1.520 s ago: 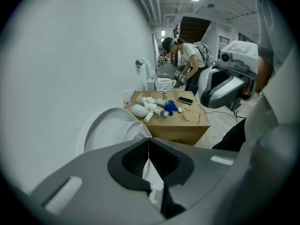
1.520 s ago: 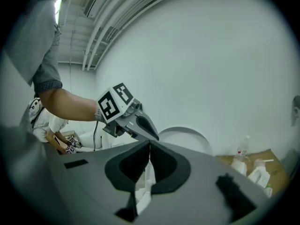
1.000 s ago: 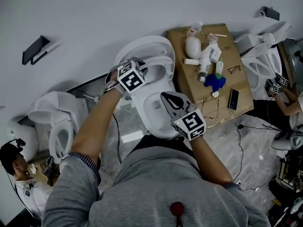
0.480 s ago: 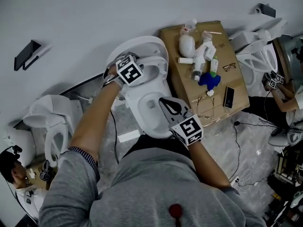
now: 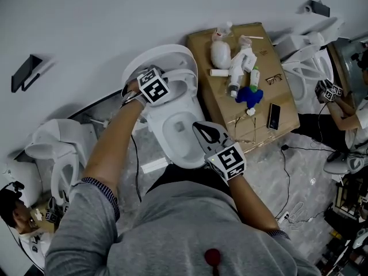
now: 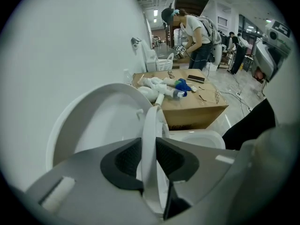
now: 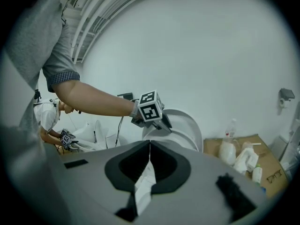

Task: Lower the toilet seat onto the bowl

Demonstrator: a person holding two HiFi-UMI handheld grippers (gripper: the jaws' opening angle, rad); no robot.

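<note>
A white toilet stands against the wall with its lid (image 5: 164,55) and seat (image 5: 184,80) both raised over the bowl (image 5: 165,149). My left gripper (image 5: 165,78) is at the upright seat. In the left gripper view the seat's rim (image 6: 149,121) runs edge-on between the two dark pads (image 6: 124,159), and the jaws of this gripper (image 6: 150,144) are closing onto it. The lid (image 6: 89,125) curves behind it. My right gripper (image 5: 199,126) hovers over the bowl's front right rim, shut, with nothing held. In its own view the tips (image 7: 150,143) meet.
A cardboard box (image 5: 282,99) right of the toilet carries bottles, a blue object (image 5: 249,94), a phone and glasses. More toilets stand at left (image 5: 57,148) and right (image 5: 305,68). People crouch at both edges. Cables (image 5: 287,171) trail over the plastic-covered floor.
The whole view has slid a little to the left. My left gripper stays at the raised seat, slightly closer to the lid. The right gripper holds over the bowl's front.
</note>
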